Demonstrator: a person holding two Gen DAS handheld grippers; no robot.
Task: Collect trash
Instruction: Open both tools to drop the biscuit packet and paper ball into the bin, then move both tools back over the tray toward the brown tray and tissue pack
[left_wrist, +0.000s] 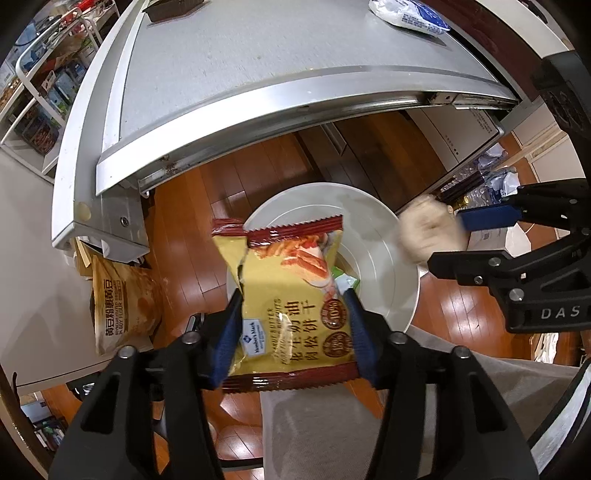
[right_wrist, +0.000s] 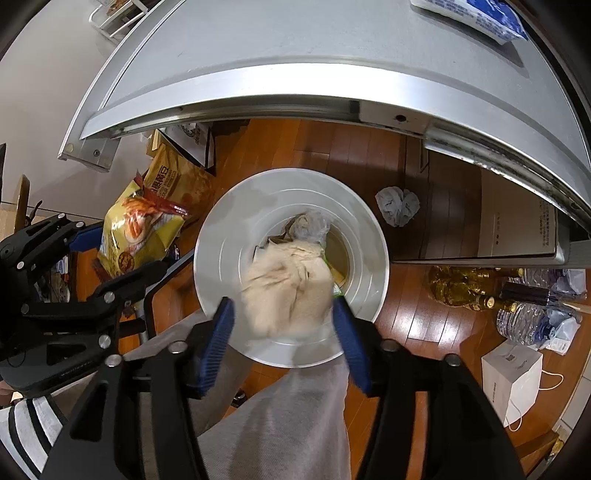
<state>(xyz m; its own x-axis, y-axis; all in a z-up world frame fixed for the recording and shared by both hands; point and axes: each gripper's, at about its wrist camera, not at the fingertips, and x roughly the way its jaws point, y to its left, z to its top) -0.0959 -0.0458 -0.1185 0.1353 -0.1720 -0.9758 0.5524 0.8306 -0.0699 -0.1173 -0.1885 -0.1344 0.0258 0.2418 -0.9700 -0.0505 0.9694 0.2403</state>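
Trash is split between your two grippers above the white bin (right_wrist: 210, 251) on the wood floor (right_wrist: 417, 317). Your left gripper (left_wrist: 293, 334) pinches a yellow biscuit wrapper (left_wrist: 291, 291) by its sides, held over the bin's near left rim. A soybean bag (left_wrist: 122, 302) leans on the floor further left. Your right gripper (right_wrist: 284, 321) has its fingers (right_wrist: 218, 339) spread, and a blurred beige wad (right_wrist: 288, 291) sits between them over the bin's opening; you cannot tell whether the pads touch it. A crumpled tissue (right_wrist: 397, 205) lies on the floor right of the bin, under the table (right_wrist: 295, 48).
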